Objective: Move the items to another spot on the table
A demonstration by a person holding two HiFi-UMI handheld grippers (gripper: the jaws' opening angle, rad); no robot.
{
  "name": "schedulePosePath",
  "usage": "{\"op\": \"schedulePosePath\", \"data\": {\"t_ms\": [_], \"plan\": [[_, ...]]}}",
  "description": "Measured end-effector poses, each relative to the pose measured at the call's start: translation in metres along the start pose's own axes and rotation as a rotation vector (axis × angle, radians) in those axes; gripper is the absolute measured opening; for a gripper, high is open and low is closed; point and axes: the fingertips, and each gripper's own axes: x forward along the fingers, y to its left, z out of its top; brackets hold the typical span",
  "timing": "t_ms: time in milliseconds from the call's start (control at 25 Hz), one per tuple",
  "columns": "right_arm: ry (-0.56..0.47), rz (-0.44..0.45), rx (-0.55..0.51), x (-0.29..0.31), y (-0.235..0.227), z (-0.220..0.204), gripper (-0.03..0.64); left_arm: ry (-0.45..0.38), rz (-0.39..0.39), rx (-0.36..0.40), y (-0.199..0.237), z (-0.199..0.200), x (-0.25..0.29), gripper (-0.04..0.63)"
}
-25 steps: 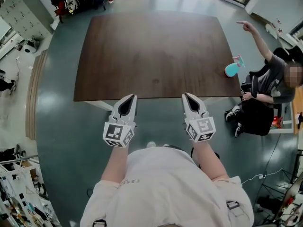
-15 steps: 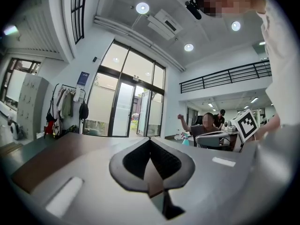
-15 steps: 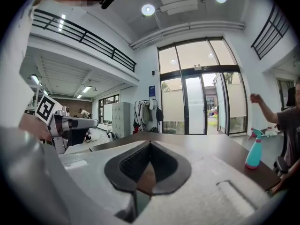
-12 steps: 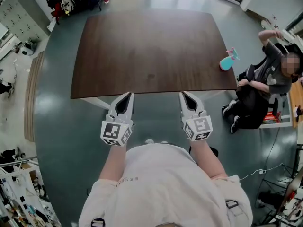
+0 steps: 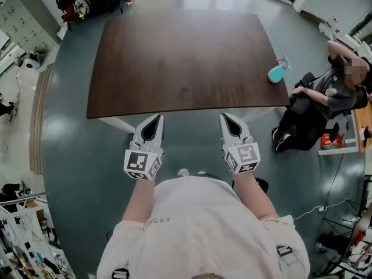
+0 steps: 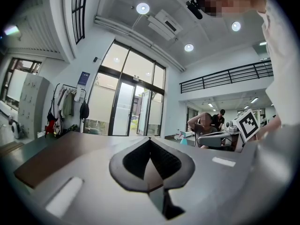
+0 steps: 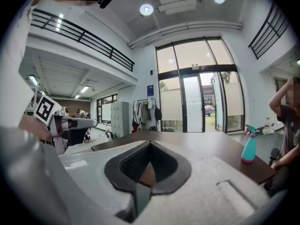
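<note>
You have one item on the table [image 5: 174, 57]: a turquoise spray bottle [image 5: 277, 72] with a pink trigger head. It stands upright (alone on the dark wood), close to the right edge, towards your near corner.

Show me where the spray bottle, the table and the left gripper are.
spray bottle [image 5: 276, 73]: head view, on its teal body.
table [image 5: 180, 57]: head view, on the bare brown top.
left gripper [image 5: 157, 117]: head view, between its fingertips.
</note>
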Motion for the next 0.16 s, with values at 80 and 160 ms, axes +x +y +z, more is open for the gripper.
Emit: {"op": "schedulePosePath", "data": {"t_ms": [80, 160], "plan": [[0.001, 0.004, 0.0, -0.0008, 0.0028, -0.0006, -0.009, 0.001, 0.003, 0.002, 0.0004, -0.0003, -0.003, 0.015], [0.0, 0.007, 0.001, -0.002, 0.0046, -0.0005, -0.009, 0.001, 0.006, 0.004, 0.0, -0.0003, -0.0054, 0.015]]}}
